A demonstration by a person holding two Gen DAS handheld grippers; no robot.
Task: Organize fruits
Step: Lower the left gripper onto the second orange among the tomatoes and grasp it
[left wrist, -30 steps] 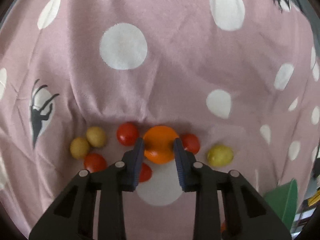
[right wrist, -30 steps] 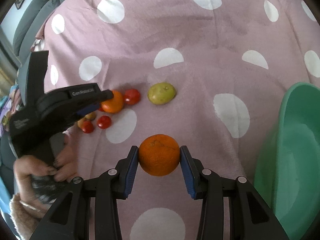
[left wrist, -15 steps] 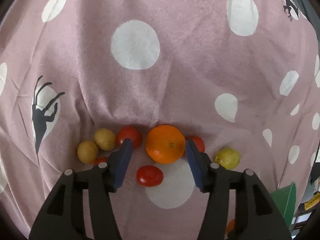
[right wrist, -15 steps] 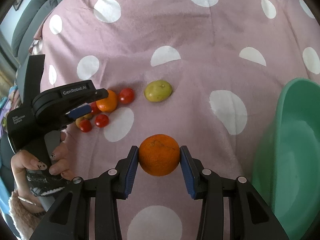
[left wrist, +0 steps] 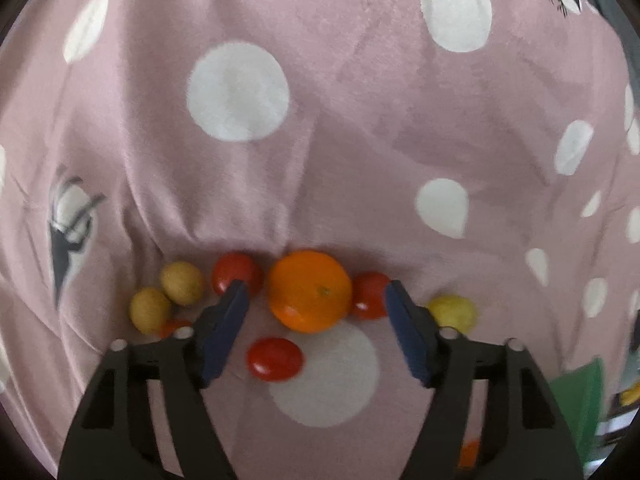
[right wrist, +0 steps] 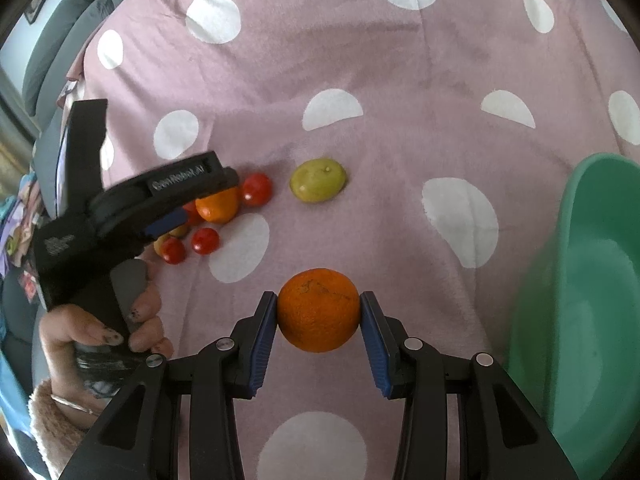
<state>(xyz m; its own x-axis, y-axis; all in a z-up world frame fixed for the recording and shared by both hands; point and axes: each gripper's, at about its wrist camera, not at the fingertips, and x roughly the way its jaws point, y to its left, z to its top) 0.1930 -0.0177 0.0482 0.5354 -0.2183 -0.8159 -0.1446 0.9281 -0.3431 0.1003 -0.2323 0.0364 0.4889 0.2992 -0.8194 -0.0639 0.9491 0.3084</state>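
the left claw hangs over a cluster of fruit on the pink polka-dot blanket, its jaws opening and its blue pads clear of everything. between them, untouched, sits a smooth orange on the blanket. a red tomato lies just behind the left pad, another tomato touches the orange's right side, and a third tomato lies nearer the camera at the edge of a white dot. 2 small yellow-brown fruits sit together at the left, and a yellow-green fruit lies off to the right, past the right pad.

the right claw is closed on a second, rougher orange, pads pressing both its sides, held above the blanket. a green bowl stands at the right edge, well apart from the cluster. a hand with painted nails grips the left tool's handle.
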